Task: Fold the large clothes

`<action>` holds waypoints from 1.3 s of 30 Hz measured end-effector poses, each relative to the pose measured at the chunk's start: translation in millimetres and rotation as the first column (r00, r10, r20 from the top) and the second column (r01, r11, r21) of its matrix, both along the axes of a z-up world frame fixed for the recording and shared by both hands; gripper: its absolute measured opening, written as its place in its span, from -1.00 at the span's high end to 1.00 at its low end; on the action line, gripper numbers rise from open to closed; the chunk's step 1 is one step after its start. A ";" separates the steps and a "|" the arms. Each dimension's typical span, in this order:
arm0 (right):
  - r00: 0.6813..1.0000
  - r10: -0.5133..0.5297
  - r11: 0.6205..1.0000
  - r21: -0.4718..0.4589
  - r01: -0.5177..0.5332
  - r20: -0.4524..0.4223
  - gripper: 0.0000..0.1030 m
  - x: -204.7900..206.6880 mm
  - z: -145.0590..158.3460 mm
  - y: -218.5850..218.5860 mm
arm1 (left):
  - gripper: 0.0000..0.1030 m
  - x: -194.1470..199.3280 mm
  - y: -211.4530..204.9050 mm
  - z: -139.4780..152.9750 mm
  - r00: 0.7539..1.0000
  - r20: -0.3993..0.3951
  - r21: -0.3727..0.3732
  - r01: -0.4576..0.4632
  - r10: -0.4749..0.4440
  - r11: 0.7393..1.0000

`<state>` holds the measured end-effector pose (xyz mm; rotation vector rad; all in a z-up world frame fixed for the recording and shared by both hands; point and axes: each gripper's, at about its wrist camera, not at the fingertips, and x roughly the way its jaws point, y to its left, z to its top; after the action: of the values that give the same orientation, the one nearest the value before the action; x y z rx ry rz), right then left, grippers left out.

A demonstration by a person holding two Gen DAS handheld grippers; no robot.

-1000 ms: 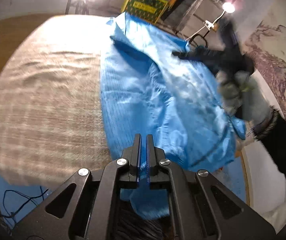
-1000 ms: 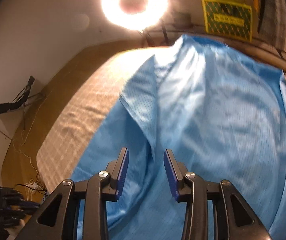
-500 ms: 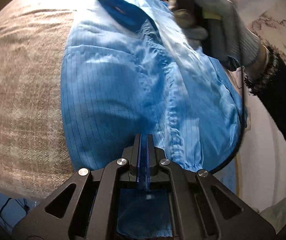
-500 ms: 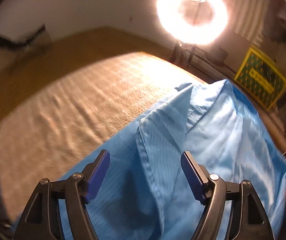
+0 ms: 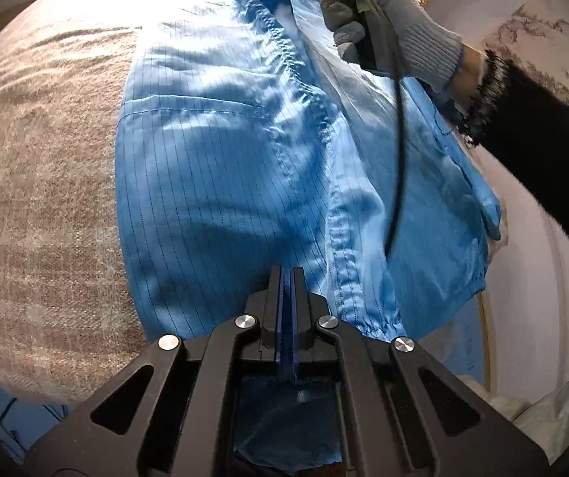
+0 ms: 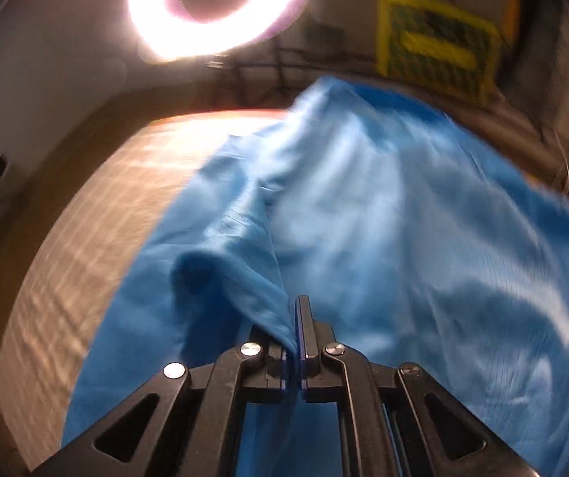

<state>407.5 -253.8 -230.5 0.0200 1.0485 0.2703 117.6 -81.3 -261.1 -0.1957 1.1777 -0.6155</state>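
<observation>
A large blue pinstriped garment lies on a beige woven cloth over the table. My left gripper is shut on the garment's near hem, and fabric hangs below the fingers. In the right wrist view the same garment is lifted into a fold. My right gripper is shut on a raised edge of it. The gloved right hand with its gripper shows at the garment's far end in the left wrist view.
A bright ring light stands behind the table. A yellow-green crate sits at the back right. The beige cloth extends left of the garment. A black cable hangs from the right hand across the garment.
My right gripper was open over the garment and has shut on a fold of it. The left gripper stayed shut on the hem and moved closer over the garment.
</observation>
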 end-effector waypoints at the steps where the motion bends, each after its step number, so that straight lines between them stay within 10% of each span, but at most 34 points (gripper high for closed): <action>1: 1.000 -0.015 1.000 -0.013 0.014 -0.018 0.95 2.7 -6.7 -6.3 | 1.00 -1.3 -2.5 0.4 1.000 0.005 0.007 0.005 -0.005 1.000; 9: 0.999 -0.024 1.000 0.002 0.024 0.039 0.16 -11.9 21.2 -23.5 | 1.00 -9.5 -20.7 6.4 1.000 0.024 0.008 0.019 -0.019 1.000; 25: 0.970 0.080 0.960 0.244 -0.137 0.231 0.12 -230.6 178.6 -101.1 | 1.00 -49.0 -19.9 31.2 0.995 0.103 -0.030 -0.002 0.005 1.000; 32: 0.972 0.095 0.949 0.276 -0.153 0.214 0.11 -349.0 175.8 -116.1 | 1.00 -88.2 32.2 58.8 0.980 0.167 -0.077 -0.094 0.106 0.993; 39: 0.980 0.152 0.921 0.340 -0.188 0.132 0.32 -373.5 124.3 -68.5 | 1.00 -80.3 63.5 32.1 0.975 0.120 -0.099 -0.173 0.184 0.980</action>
<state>33.9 -322.2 -106.3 0.2357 0.8885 0.6099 37.3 -17.8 -229.0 -0.3286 0.9966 -0.5137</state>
